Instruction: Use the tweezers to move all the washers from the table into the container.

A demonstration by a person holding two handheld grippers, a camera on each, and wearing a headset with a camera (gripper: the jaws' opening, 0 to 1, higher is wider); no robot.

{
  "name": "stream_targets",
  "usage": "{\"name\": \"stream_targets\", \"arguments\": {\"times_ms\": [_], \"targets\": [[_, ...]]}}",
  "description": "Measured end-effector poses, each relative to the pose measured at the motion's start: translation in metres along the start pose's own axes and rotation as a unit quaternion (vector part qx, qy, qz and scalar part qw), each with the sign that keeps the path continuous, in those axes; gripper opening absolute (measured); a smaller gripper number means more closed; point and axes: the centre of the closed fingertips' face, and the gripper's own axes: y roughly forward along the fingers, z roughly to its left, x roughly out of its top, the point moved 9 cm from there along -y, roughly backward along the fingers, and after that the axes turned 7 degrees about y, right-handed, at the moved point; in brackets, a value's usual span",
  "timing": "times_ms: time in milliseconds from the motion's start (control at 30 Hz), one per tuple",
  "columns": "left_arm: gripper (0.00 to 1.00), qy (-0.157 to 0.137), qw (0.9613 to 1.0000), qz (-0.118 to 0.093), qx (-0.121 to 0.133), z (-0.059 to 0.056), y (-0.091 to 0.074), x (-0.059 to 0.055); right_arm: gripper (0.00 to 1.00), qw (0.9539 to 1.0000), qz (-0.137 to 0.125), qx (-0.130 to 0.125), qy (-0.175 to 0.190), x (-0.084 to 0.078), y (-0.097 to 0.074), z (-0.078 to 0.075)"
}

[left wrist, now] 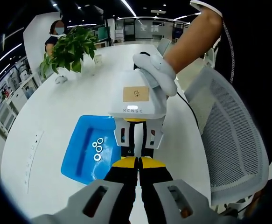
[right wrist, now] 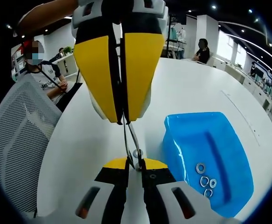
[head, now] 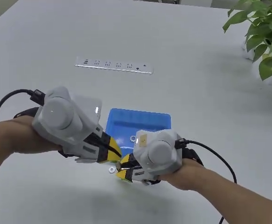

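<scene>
Container (head: 140,120) has got four washers (left wrist: 97,157), one washer (head: 111,170) on the table (head: 196,70)
Left gripper (right wrist: 122,119), right gripper (right wrist: 135,164) both clamp the tweezers (right wrist: 129,140).

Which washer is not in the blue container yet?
The lone washer lying on the white table right by the tips of the tweezers. The other four washers lie clustered inside the blue container.
</scene>
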Motion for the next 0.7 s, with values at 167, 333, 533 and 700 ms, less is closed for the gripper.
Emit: {"name": "stream_targets", "arguments": {"times_ms": [167, 333, 533, 700], "targets": [[0.04, -0.002, 1.0, -0.002, 0.001, 0.0013, 0.0012, -0.0004, 0.12, 1.0, 0.0, -0.003, 0.001, -0.0003, -0.0001, -0.0002], [0.04, -0.004, 1.0, -0.004, 0.002, 0.0014, 0.0012, -0.0004, 0.1, 1.0, 0.002, -0.002, 0.0, 0.0003, -0.0005, 0.0007], [0.04, -0.004, 1.0, -0.003, 0.002, 0.0009, 0.0009, 0.0005, 0.1, 1.0, 0.007, -0.001, -0.005, 0.0015, -0.0008, 0.0007], [0.04, -0.005, 1.0, -0.005, 0.005, 0.0005, -0.0014, 0.0034, 0.1, 1.0, 0.006, -0.001, -0.007, 0.0035, -0.0031, 0.0016]]}}
